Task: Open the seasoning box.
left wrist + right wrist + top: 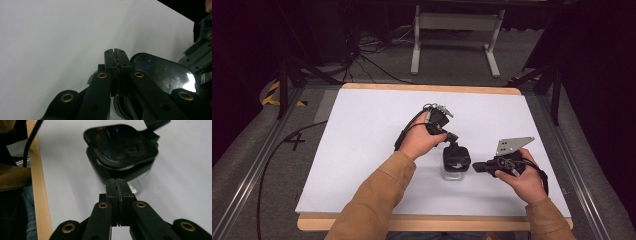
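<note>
- The table is covered in plain white, and bare apart from one box near the person's edge.
- The box stands between the two grippers: a clear, square body under a glossy black lid. The lid looks slightly askew on the body, so it may be loose rather than latched; I cannot tell for sure.
- It looks like a stiff, light plastic thing, so it would probably skid on the smooth sheet if pushed from one side. The glossy lid is likely slippery; the lid's rim or the clear wall below it seems the better place to take hold, with the other gripper bracing the body.
- The left gripper is clenched, jaws pressed together with nothing between them. The lid lies just to the right of its tips, very close or touching; which is unclear.
- The right gripper is likewise clenched on nothing. The box sits straight ahead of its tips, close but apart.
</note>
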### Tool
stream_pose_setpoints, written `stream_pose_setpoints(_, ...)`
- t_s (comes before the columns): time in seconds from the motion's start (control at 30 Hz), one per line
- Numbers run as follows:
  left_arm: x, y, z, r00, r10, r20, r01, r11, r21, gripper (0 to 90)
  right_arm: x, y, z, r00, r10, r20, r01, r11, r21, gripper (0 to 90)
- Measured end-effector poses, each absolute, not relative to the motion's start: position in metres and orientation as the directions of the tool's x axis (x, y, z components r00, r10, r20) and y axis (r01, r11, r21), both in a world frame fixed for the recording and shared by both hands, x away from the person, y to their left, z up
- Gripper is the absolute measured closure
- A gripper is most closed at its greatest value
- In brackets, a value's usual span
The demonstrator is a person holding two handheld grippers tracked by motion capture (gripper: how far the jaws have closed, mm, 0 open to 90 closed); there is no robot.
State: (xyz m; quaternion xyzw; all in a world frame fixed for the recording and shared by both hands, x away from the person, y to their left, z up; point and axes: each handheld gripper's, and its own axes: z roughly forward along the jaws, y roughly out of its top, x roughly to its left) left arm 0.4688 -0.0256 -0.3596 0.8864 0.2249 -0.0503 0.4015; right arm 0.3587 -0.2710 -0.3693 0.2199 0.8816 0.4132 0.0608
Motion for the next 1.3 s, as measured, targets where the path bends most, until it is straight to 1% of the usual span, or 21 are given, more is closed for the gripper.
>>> stream_pose_setpoints(0.07,0.468,-0.025,-0.359,0.893,0.362,-0.269,0.442,-0.58,0.685,89.8,0.358,-0.267,-0.368,-0.9,0.431,0.064,0.322,0.557,0.766,90.0)
stream_pose_setpoints(0.13,0.466,-0.023,-0.355,0.891,0.367,-0.266,0.44,-0.558,0.704,83.5,0.357,-0.264,-0.368,-0.9,0.432,0.058,0.318,0.559,0.765,90.0)
stream_pose_setpoints(0.2,0.463,-0.02,-0.35,0.891,0.369,-0.265,0.438,-0.543,0.717,84.9,0.358,-0.264,-0.369,-0.897,0.438,0.055,0.315,0.549,0.774,90.0)
stream_pose_setpoints(0.23,0.455,-0.014,-0.34,0.903,0.365,-0.228,0.405,-0.542,0.736,85.7,0.358,-0.264,-0.37,-0.896,0.44,0.056,0.315,0.542,0.779,90.0)
stream_pose_setpoints(0.27,0.455,-0.014,-0.34,0.903,0.365,-0.228,0.405,-0.542,0.736,86.3,0.358,-0.264,-0.37,-0.896,0.44,0.056,0.315,0.542,0.779,90.0)
stream_pose_setpoints(0.33,0.437,-0.003,-0.326,0.918,0.352,-0.185,0.366,-0.568,0.737,87.6,0.358,-0.264,-0.368,-0.894,0.444,0.056,0.312,0.528,0.79,90.0)
stream_pose_setpoints(0.37,0.437,-0.003,-0.326,0.918,0.352,-0.185,0.366,-0.568,0.737,88.5,0.358,-0.264,-0.368,-0.893,0.447,0.054,0.31,0.524,0.793,90.0)
stream_pose_setpoints(0.53,0.403,0.012,-0.316,0.938,0.294,-0.184,0.329,-0.586,0.74,89.5,0.358,-0.264,-0.365,-0.887,0.46,0.041,0.301,0.509,0.807,90.0)
stream_pose_setpoints(0.6,0.388,0.016,-0.316,0.944,0.253,-0.211,0.322,-0.571,0.756,89.5,0.356,-0.264,-0.362,-0.883,0.468,0.027,0.29,0.5,0.816,90.0)
stream_pose_setpoints(0.7,0.374,0.015,-0.322,0.951,0.224,-0.212,0.306,-0.603,0.737,89.6,0.356,-0.265,-0.36,-0.88,0.475,0.024,0.286,0.488,0.825,90.0)
stream_pose_setpoints(0.73,0.374,0.015,-0.322,0.951,0.224,-0.212,0.306,-0.603,0.737,89.5,0.356,-0.265,-0.36,-0.878,0.478,0.025,0.286,0.483,0.828,90.0)
stream_pose_setpoints(0.83,0.371,0.005,-0.338,0.949,0.247,-0.198,0.312,-0.625,0.715,89.3,0.357,-0.264,-0.36,-0.877,0.48,0.022,0.284,0.479,0.831,90.0)
stream_pose_setpoints(0.9,0.375,0.001,-0.342,0.947,0.278,-0.163,0.306,-0.616,0.726,84.7,0.358,-0.263,-0.36,-0.878,0.479,0.024,0.284,0.48,0.83,90.0)
stream_pose_setpoints(0.93,0.375,0.001,-0.342,0.947,0.278,-0.163,0.306,-0.616,0.726,84.4,0.358,-0.262,-0.36,-0.879,0.477,0.025,0.284,0.481,0.83,90.0)
stream_pose_setpoints(0.97,0.377,-0.001,-0.343,0.941,0.304,-0.145,0.309,-0.607,0.732,84.8,0.358,-0.263,-0.36,-0.879,0.475,0.025,0.284,0.48,0.83,90.0)
stream_pose_setpoints(1.1,0.381,-0.004,-0.341,0.937,0.318,-0.145,0.314,-0.586,0.747,85.2,0.359,-0.264,-0.361,-0.878,0.477,0.032,0.291,0.481,0.827,90.0)
stream_pose_setpoints(1.3,0.396,-0.006,-0.328,0.929,0.345,-0.135,0.318,-0.556,0.768,85.5,0.361,-0.269,-0.369,-0.865,0.498,0.053,0.337,0.502,0.796,90.0)
